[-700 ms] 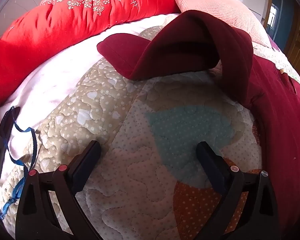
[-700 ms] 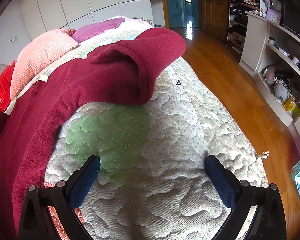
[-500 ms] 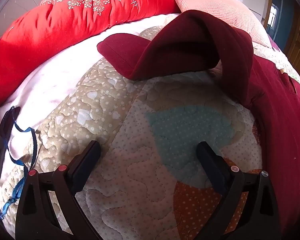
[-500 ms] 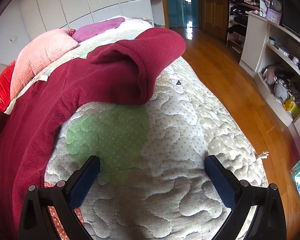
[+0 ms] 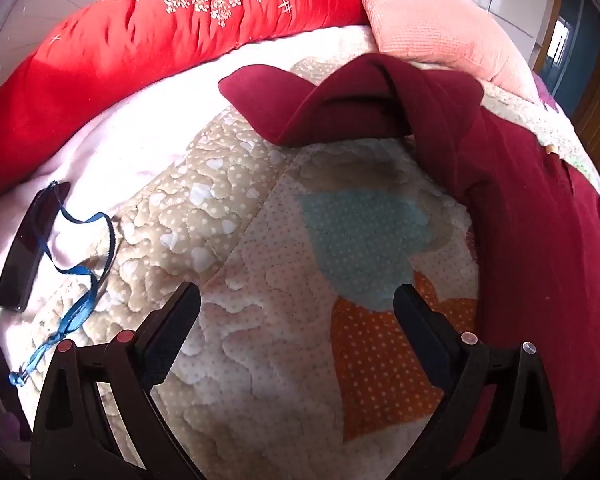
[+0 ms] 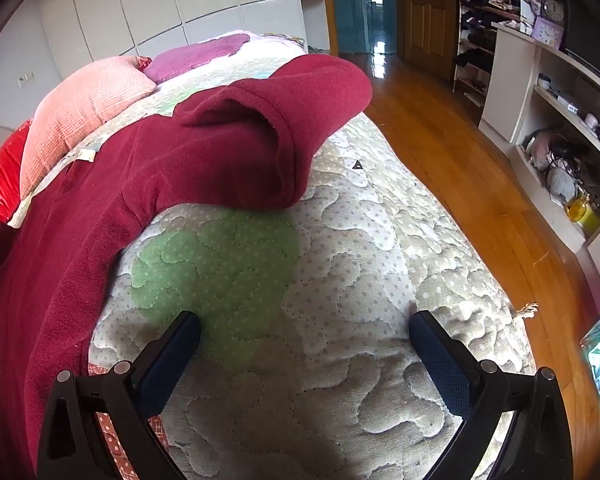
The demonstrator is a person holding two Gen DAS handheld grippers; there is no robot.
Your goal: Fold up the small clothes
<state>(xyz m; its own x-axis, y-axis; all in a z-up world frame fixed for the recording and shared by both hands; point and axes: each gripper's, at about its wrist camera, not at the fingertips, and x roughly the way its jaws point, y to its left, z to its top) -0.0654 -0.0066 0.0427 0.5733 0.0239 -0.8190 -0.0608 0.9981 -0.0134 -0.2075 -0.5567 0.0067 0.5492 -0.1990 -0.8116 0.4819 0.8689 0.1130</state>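
A dark red fleece garment (image 5: 540,216) lies on the quilted bed. In the left wrist view one sleeve (image 5: 340,108) arches up and folds over ahead of me. In the right wrist view the garment (image 6: 172,176) runs along the left, with its other sleeve (image 6: 300,120) bunched ahead. My left gripper (image 5: 296,300) is open and empty over the quilt, short of the sleeve. My right gripper (image 6: 304,328) is open and empty over the quilt, short of the sleeve.
A red quilt (image 5: 140,40) and a pink pillow (image 5: 440,24) lie at the bed's head. A black phone (image 5: 28,248) with a blue lanyard (image 5: 84,280) lies at the left. The bed edge drops to a wooden floor (image 6: 460,160) on the right, with shelves (image 6: 560,120) beyond.
The left view has shifted slightly, so the arched sleeve sits a little further off and lower. The right gripper has barely moved. Both stay open.
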